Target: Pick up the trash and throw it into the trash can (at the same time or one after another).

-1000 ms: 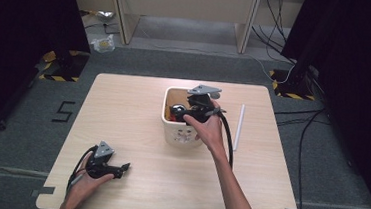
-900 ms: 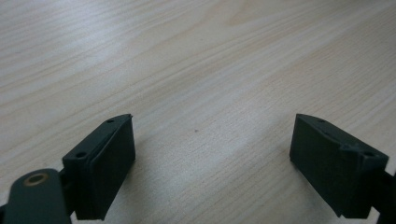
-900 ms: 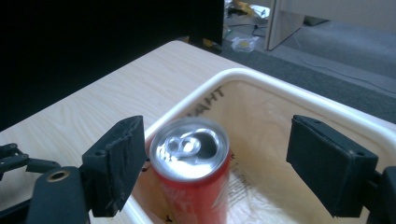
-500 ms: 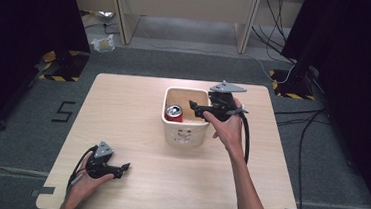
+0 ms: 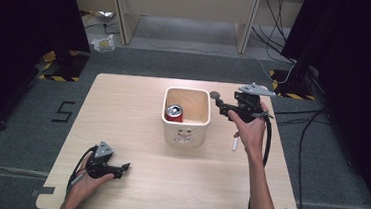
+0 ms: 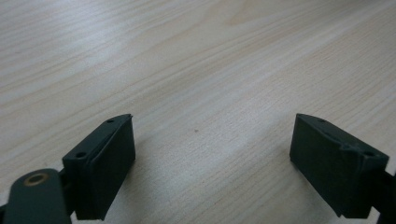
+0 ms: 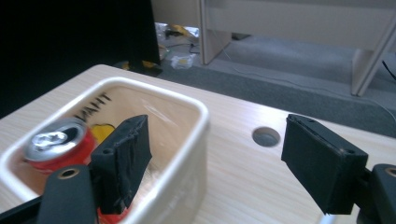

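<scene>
A red drink can (image 5: 175, 112) stands upright in the near-left corner of a white tub (image 5: 186, 132) at the table's middle. In the right gripper view the can (image 7: 56, 142) sits inside the tub (image 7: 184, 140), partly behind the left jaw. My right gripper (image 5: 219, 103) hovers just right of the tub's far right corner, pointing left. It (image 7: 217, 140) is open; its jaws have just been closing a little, with nothing between them. My left gripper (image 5: 124, 167) rests open near the front left of the table, and between its jaws (image 6: 212, 135) is bare wood.
A thin white stick (image 5: 235, 144) lies on the table right of the tub, partly under my right hand. A round cable hole (image 7: 265, 136) is in the tabletop (image 5: 123, 109) beyond the right jaws. Desk legs and cables stand behind the table.
My right gripper has drawn back to the right, from over the tub to beside it, and the can now shows standing inside. The left gripper has not moved.
</scene>
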Tool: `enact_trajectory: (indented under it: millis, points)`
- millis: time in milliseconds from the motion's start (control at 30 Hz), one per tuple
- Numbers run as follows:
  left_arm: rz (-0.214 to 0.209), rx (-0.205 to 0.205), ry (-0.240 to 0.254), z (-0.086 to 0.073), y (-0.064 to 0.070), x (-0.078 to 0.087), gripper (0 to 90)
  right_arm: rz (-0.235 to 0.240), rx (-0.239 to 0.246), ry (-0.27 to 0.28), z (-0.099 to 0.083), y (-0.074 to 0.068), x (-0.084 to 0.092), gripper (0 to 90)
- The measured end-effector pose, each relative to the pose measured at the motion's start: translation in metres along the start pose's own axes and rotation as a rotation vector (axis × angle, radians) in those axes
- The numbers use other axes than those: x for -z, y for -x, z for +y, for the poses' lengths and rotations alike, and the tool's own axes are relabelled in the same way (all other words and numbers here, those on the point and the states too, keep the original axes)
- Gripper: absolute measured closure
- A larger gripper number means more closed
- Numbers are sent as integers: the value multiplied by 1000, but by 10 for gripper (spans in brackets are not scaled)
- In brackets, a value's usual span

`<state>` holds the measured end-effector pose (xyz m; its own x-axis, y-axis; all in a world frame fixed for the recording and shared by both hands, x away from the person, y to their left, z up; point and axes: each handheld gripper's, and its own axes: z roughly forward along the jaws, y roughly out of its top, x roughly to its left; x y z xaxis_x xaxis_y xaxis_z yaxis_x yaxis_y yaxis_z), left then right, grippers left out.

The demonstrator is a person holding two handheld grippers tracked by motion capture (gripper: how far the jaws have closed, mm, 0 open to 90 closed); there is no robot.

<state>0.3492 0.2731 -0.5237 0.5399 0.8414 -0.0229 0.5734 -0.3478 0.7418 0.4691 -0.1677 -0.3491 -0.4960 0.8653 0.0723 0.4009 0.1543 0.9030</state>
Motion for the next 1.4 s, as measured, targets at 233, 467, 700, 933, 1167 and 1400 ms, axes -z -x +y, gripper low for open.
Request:
enact_trajectory:
  millis: [233, 467, 700, 933, 1167, 1400]
  points:
    - [0, 0, 1, 0, 0, 0, 132, -77, -27, -39, -19, 23, -2, 237]
    - [0, 0, 0, 0, 0, 0, 132, -112, -45, -62, -32, 37, -9, 199]
    - [0, 0, 0, 0, 0, 0, 132, -137, -57, -103, -47, 48, -19, 250]
    - [0, 0, 1, 0, 0, 0, 132, -171, -90, -129, -61, 58, -27, 297]
    - [0, 0, 0, 0, 0, 0, 132, -195, -116, -144, -71, 65, -35, 315]
    - [0, 0, 0, 0, 0, 0, 132, -210, -126, -171, -82, 72, -43, 402]
